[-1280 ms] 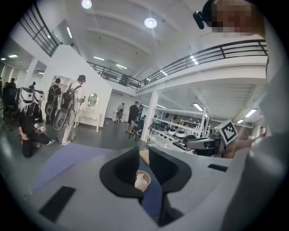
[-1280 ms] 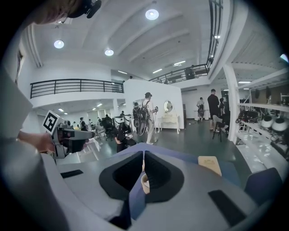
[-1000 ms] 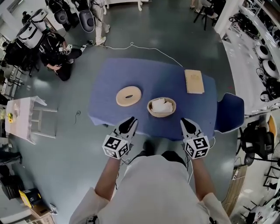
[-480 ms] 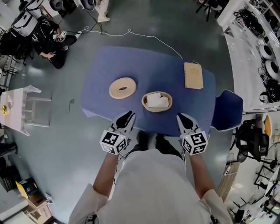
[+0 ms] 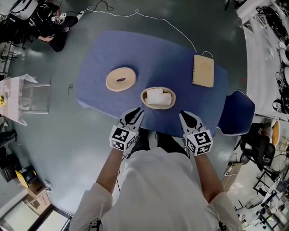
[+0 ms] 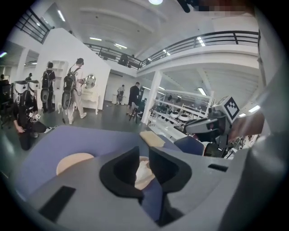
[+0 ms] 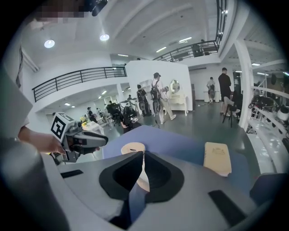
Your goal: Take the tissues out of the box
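tissue box [image 5: 158, 98] ahead of left claw [image 5: 137, 113], apart

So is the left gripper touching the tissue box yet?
Apart. The head view shows a strip of blue table between the left gripper tips and the tissue box rim; its jaws stand open on nothing.

table [image 5: 149, 58]: blue matt cloth | box [image 5: 158, 107]: pale smooth wood | tissues [image 5: 157, 95]: white soft paper | floor [image 5: 67, 131]: glossy grey

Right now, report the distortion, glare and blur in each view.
Head view: sharp, evenly lit, fisheye bows the table edges. Left gripper view: black round border, railings curve, mosaic patch at top. Right gripper view: same border, ceiling lamps glare, another patch top left.
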`<state>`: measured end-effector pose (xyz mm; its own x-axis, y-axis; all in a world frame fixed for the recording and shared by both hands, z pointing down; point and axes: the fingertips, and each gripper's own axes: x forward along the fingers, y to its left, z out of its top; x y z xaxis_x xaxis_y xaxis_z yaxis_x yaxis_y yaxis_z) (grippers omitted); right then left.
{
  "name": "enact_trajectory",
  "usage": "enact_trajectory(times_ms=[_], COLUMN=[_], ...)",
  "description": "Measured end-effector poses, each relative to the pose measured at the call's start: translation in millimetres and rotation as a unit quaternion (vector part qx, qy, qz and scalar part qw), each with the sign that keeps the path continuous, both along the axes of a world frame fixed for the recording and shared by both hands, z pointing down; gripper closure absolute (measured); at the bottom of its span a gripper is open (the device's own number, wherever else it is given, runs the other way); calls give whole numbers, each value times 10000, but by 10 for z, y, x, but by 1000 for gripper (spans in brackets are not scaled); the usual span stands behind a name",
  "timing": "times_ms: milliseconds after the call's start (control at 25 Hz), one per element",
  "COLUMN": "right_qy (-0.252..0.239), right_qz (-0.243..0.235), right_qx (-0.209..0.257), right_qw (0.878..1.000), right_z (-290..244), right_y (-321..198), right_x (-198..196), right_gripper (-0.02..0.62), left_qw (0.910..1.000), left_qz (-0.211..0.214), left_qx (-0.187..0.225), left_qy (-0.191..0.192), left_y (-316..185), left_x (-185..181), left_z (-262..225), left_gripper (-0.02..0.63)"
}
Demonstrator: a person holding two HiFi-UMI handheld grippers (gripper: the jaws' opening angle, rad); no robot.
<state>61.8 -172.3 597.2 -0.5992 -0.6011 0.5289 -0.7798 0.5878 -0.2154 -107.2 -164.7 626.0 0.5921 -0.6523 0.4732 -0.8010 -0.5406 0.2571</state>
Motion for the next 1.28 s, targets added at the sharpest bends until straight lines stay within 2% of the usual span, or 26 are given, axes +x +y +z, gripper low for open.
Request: enact_trajectory(times_ms=[400,600,720,840,920,1080,1280], right_qy=[82,19,-22,-75,-112,-163,-239], right_qz=[-322,-387,-402,-386,-358,-287,-196], right_qx=[-338,-564,-671,-764,-821,-893,-993], right_qw=[9989,9977,9969,9963,9959,9955,9946], right_z=[494,704,821,904,951,1011,1093], right_y=[-296,-336,-339,-369,-384,-406,-426], right_x=[43,67,70,69,80,123,198], right_gripper=[558,558,558,558,558,558,559], left_qw=[9950,9848,9764,9648,9540,9268,8946], left_qz=[651,1063,1383,1681,1920,2414,2823], left_qx=[-578,-896,-881,-1046,-1138,-1204,-1370], left_qy=[-489,-1042,-1402,-1730,-2004,-2612,-3182], left_y=[-459,-579,-651,-679,-679,-668,-653], left_x=[463,616,679,723,749,767,766], left_z=[800,1273,1517,1743,1907,2218,2529], left_gripper=[522,503,500,499,497,492,479])
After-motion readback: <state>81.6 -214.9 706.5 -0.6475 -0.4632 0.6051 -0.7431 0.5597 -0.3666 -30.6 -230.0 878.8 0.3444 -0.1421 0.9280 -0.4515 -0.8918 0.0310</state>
